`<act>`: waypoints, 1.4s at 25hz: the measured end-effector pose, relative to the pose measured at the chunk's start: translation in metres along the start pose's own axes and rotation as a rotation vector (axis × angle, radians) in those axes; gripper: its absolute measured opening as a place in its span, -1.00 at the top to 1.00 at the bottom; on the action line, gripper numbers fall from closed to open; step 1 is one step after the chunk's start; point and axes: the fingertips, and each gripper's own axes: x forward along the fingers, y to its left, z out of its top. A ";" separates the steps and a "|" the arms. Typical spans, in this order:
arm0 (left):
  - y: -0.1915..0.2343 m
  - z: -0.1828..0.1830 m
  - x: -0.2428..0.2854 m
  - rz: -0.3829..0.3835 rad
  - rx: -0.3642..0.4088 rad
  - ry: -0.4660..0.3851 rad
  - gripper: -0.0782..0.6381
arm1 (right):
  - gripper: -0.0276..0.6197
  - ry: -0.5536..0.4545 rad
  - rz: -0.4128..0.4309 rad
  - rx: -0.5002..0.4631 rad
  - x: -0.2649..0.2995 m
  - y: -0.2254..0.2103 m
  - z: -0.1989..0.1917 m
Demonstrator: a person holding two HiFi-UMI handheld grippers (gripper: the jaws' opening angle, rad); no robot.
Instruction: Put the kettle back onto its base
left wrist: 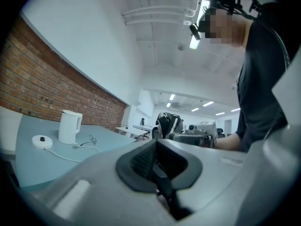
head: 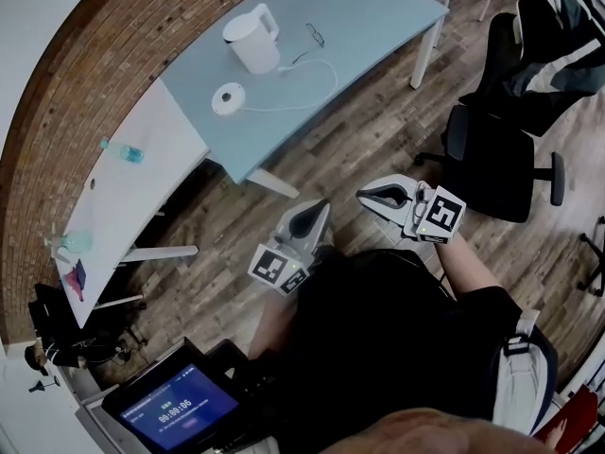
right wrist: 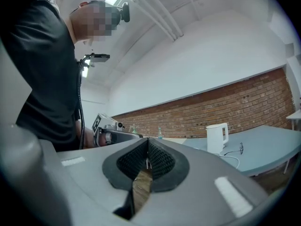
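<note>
Left tongs [head: 325, 206] and right tongs [head: 361, 194], closed and empty, hang well apart from kettle [head: 253, 38], base [head: 228, 97] and glasses [head: 315, 34].

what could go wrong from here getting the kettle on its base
Both the left gripper and right gripper are shut; reaching the kettle without opening could tip it. The cord loops beside the kettle; snagging it could drag the base. The glasses nearby could get swept aside.
</note>
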 end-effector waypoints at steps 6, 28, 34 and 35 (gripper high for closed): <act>0.016 -0.001 0.011 -0.012 -0.011 0.011 0.77 | 0.90 0.001 -0.024 0.012 0.004 -0.020 -0.003; 0.164 0.033 0.039 -0.178 -0.017 0.019 0.77 | 0.90 0.000 -0.175 0.011 0.108 -0.124 0.012; 0.209 0.038 0.037 -0.206 -0.027 0.036 0.77 | 0.90 0.004 -0.209 0.014 0.145 -0.149 0.007; 0.216 0.039 0.036 -0.207 -0.029 0.040 0.77 | 0.90 0.003 -0.212 0.009 0.151 -0.153 0.007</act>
